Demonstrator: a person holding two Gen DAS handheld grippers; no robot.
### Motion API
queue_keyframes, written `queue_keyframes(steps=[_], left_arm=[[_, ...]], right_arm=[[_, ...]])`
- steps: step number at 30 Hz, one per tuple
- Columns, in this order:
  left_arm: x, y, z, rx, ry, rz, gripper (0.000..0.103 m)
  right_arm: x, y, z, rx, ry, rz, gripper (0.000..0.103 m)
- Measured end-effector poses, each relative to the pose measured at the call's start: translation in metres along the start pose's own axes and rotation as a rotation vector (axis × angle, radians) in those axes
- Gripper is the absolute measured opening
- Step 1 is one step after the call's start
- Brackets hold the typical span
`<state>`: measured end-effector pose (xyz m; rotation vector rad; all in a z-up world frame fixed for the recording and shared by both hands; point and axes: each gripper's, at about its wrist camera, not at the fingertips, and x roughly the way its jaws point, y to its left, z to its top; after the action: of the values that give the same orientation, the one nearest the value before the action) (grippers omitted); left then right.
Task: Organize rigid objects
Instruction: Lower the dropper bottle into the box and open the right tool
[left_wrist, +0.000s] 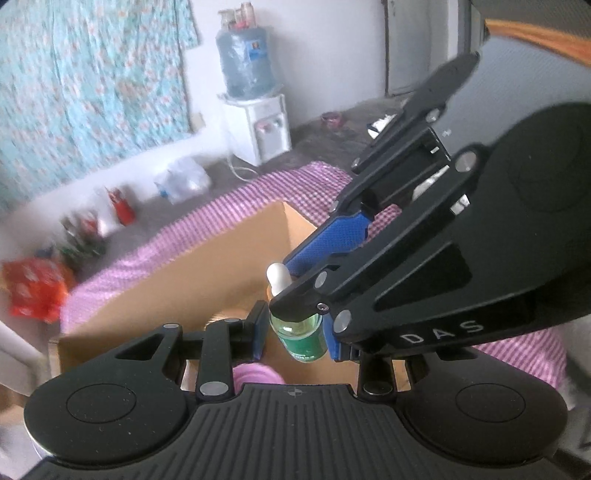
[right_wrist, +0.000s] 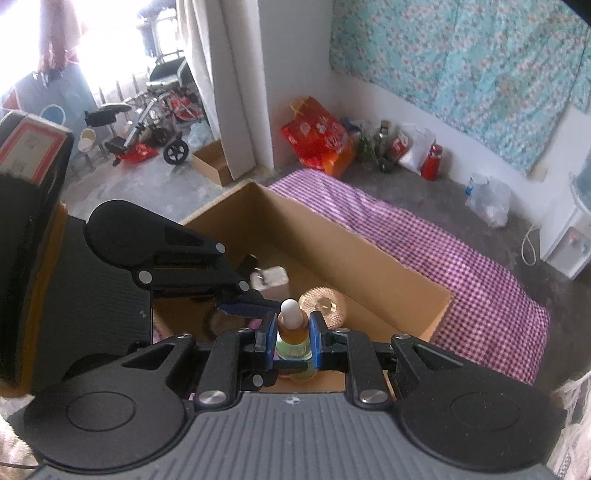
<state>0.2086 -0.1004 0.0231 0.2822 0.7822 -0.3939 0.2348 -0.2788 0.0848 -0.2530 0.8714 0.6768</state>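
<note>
A small dropper bottle (right_wrist: 293, 332) with a white cap, amber neck and green label is clamped upright between the blue pads of my right gripper (right_wrist: 293, 334), over the open cardboard box (right_wrist: 332, 240). In the left wrist view the same bottle (left_wrist: 301, 332) sits between my left gripper's blue pads (left_wrist: 260, 332), which stand apart around it without clearly pressing; the right gripper's fingers (left_wrist: 332, 236) cross in from the upper right and hold the bottle. Inside the box lie a gold round lid (right_wrist: 322, 303), a white flat item (right_wrist: 271, 277) and something pink (left_wrist: 255, 374).
The box rests on a purple checked cloth (right_wrist: 461, 266) on the floor. A water dispenser (left_wrist: 258, 110), red bags (right_wrist: 317, 136), bottles (right_wrist: 384, 144) and a plastic bag (right_wrist: 487, 203) stand along the wall. A wheelchair (right_wrist: 159, 110) is far left.
</note>
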Motion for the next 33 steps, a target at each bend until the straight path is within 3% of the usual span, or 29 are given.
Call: queue_keyframes(steps=[5,11,25,27,33], left_arm=[[0.034,0.015,0.006,-0.057,0.035,-0.074,0.031],[0.062,0.022,0.010,-0.073,0.074,-0.099,0.031],[0.072,0.020,0.004,-0.096,0.131,-0.116,0.035],[0.069,0.021,0.003,-0.101,0.129,-0.111,0.039],[0.040,0.020,0.005,-0.106,0.110,-0.093,0.062]], right_arm=[[0.028,-0.032,0.003,0.057,0.062,0.002,0.020],[0.052,-0.054,0.002,0.074,0.117,-0.008,0.019],[0.074,-0.044,0.000,-0.018,0.166,-0.063,0.016],[0.072,-0.042,0.000,-0.016,0.164,-0.069,0.017],[0.046,-0.039,0.003,0.043,0.100,-0.062,0.018]])
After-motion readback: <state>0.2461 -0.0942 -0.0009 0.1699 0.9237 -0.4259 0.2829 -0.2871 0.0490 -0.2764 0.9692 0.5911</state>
